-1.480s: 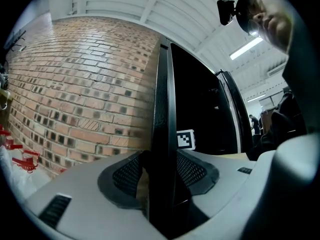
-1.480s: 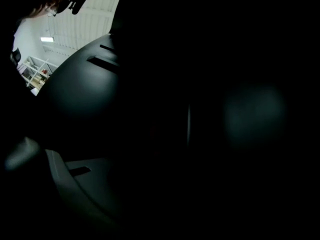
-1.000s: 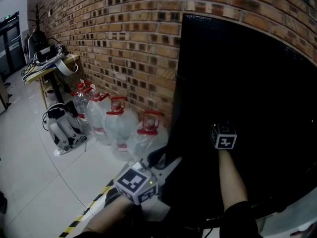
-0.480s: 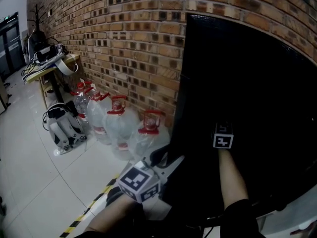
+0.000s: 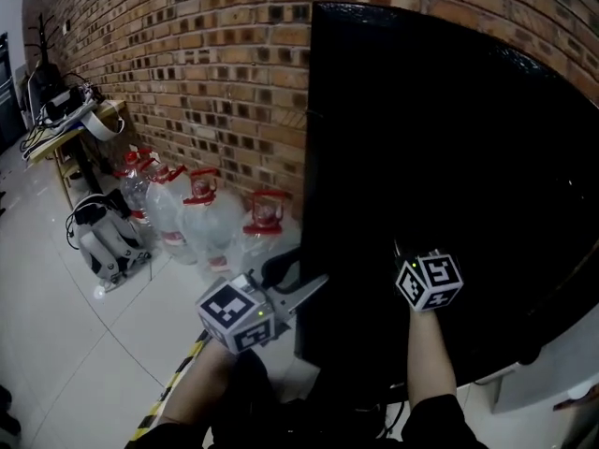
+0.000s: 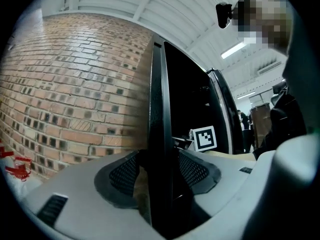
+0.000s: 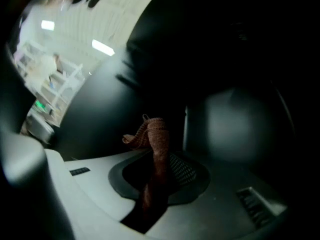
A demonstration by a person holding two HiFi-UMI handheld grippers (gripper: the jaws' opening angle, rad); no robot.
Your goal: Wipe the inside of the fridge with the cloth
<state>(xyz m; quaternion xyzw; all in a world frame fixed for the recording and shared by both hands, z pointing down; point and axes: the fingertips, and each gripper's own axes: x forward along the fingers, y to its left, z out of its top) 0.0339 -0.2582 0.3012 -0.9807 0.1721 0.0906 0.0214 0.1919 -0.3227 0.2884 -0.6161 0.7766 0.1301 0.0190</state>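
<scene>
Brown cloth (image 7: pixel 156 144) clamped in right claw (image 7: pixel 159 171), bunched end poking out ahead of jaws. Black fridge (image 5: pixel 449 138) straight ahead of it. Left claw (image 6: pixel 159 170): jaws apart, just been opening, fridge door edge (image 6: pixel 159 109) standing between pads. Brick wall (image 6: pixel 75 84) left of it.

Left claw (image 6: pixel 159 170), just opening, straddles the door edge (image 6: pixel 161 129); right claw (image 7: pixel 157 176) apparently pinches cloth (image 7: pixel 155 134).

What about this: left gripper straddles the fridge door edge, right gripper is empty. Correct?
No: the right gripper isn't empty; it pinches a brown cloth, per the right gripper view. The left gripper, jaws just opened further, straddles the fridge door edge.
</scene>
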